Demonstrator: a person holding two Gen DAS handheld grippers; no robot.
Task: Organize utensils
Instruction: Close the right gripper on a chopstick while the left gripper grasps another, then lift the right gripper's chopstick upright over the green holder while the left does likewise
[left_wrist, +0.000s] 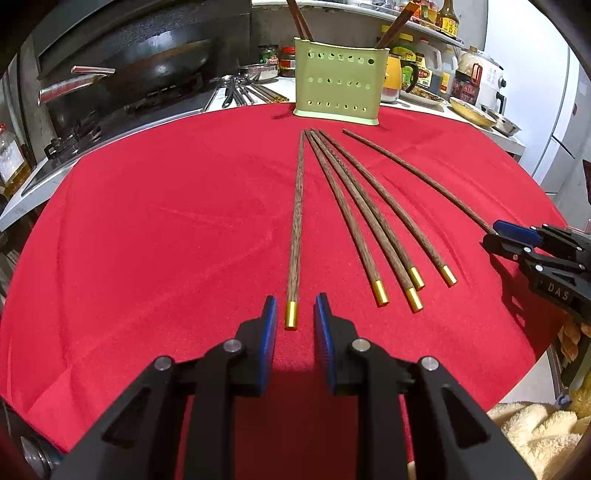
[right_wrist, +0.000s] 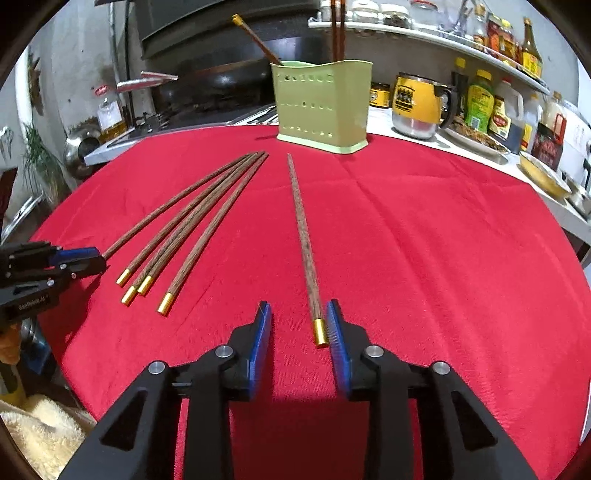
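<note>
Several dark wooden chopsticks with gold caps lie on the red tablecloth (left_wrist: 166, 221). My left gripper (left_wrist: 295, 321) is open, its blue pads either side of the gold cap of the leftmost chopstick (left_wrist: 297, 229). My right gripper (right_wrist: 299, 325) is open around the cap end of the rightmost chopstick (right_wrist: 304, 243), which lies close to the right pad. Several chopsticks (right_wrist: 192, 221) lie fanned between them. A green perforated utensil holder (left_wrist: 338, 83) stands at the cloth's far edge with chopsticks upright in it; it also shows in the right wrist view (right_wrist: 321, 107).
A wok (left_wrist: 147, 70) sits on the stove at the back left, with metal utensils (left_wrist: 240, 92) beside it. A yellow mug (right_wrist: 417, 107), sauce bottles (right_wrist: 480, 99) and dishes line the counter and shelf at the back right. A fluffy cream towel (left_wrist: 535, 435) lies below the table's near edge.
</note>
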